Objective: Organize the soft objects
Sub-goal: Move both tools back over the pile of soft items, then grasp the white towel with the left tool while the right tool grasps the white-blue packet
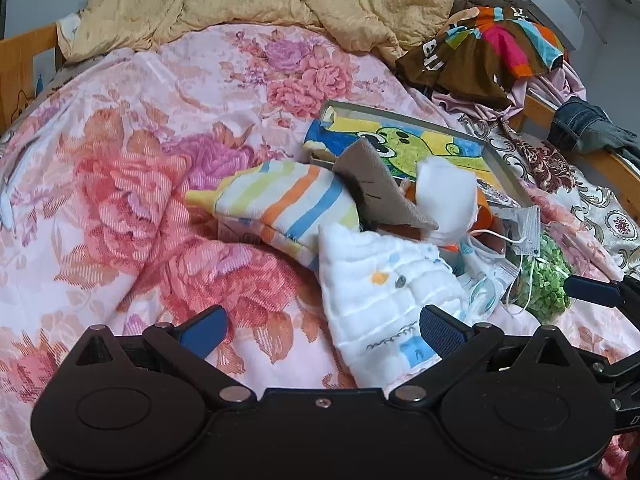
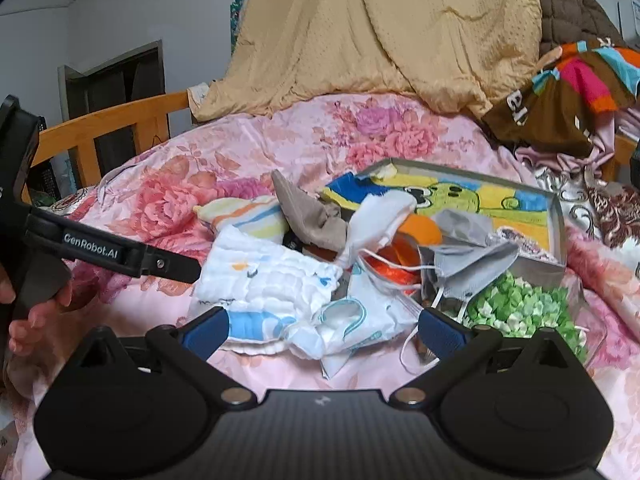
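Observation:
A heap of soft things lies on the floral bedspread (image 1: 120,200). In front is a white muslin cloth (image 1: 380,292) (image 2: 272,280). Behind it are a striped cloth (image 1: 288,208) (image 2: 248,212), a brown cloth (image 1: 376,188) (image 2: 312,216), a small white cloth (image 1: 444,196) (image 2: 376,216) and a grey face mask (image 2: 468,256). My left gripper (image 1: 324,330) is open, its right finger over the muslin cloth's edge. My right gripper (image 2: 324,328) is open just before the muslin cloth and a printed white bag (image 2: 360,320). Neither holds anything.
A shallow grey box (image 1: 504,164) (image 2: 560,232) holds a cartoon towel (image 1: 400,140). A clear bag of green bits (image 1: 548,280) (image 2: 520,304) sits at the right. A beige quilt (image 2: 380,40), colourful clothes (image 1: 492,44) and the wooden bed rail (image 2: 120,120) surround the spread.

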Demonstrator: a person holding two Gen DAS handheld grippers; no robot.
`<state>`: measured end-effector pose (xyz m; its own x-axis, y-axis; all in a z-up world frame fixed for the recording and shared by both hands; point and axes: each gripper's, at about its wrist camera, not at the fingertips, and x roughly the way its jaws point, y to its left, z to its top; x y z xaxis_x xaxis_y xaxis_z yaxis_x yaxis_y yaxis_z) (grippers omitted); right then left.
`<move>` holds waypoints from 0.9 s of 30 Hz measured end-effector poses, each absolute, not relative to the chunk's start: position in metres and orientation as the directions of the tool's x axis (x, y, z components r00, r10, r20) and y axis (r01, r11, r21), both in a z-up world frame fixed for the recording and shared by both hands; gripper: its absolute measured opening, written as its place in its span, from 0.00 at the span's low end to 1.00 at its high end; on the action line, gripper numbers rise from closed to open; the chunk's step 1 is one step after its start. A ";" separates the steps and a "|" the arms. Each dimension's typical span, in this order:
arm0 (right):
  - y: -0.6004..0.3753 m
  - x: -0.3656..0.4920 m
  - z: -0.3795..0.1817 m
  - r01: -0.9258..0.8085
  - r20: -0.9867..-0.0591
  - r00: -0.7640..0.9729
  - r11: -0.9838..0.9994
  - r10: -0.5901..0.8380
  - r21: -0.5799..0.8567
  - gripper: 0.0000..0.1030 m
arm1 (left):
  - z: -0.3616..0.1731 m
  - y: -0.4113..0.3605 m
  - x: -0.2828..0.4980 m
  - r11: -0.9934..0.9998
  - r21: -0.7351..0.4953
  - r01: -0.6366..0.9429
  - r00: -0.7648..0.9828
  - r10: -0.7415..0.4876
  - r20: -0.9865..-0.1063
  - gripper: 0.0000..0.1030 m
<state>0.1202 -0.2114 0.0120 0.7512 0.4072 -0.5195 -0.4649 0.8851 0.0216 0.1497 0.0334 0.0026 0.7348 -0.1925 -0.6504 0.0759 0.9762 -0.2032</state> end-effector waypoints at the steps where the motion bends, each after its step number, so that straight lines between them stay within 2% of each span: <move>1: -0.211 0.121 0.012 -0.465 -0.521 0.750 0.885 0.407 0.023 1.00 | 0.002 0.034 0.150 0.976 -0.205 0.075 0.733 -0.193 -0.652 0.99; 13: -0.211 0.129 0.005 -0.437 -0.546 0.737 0.897 0.397 0.062 1.00 | -0.003 0.031 0.154 0.972 -0.223 0.074 0.727 -0.206 -0.655 0.99; 21: -0.223 0.148 -0.007 -0.350 -0.586 0.706 0.915 0.397 0.199 0.99 | -0.012 0.025 0.169 0.956 -0.283 0.080 0.697 -0.257 -0.669 0.99; 27: -0.232 0.163 -0.016 -0.291 -0.595 0.680 0.902 0.429 0.319 0.93 | -0.017 0.023 0.178 0.937 -0.341 0.079 0.689 -0.299 -0.660 0.88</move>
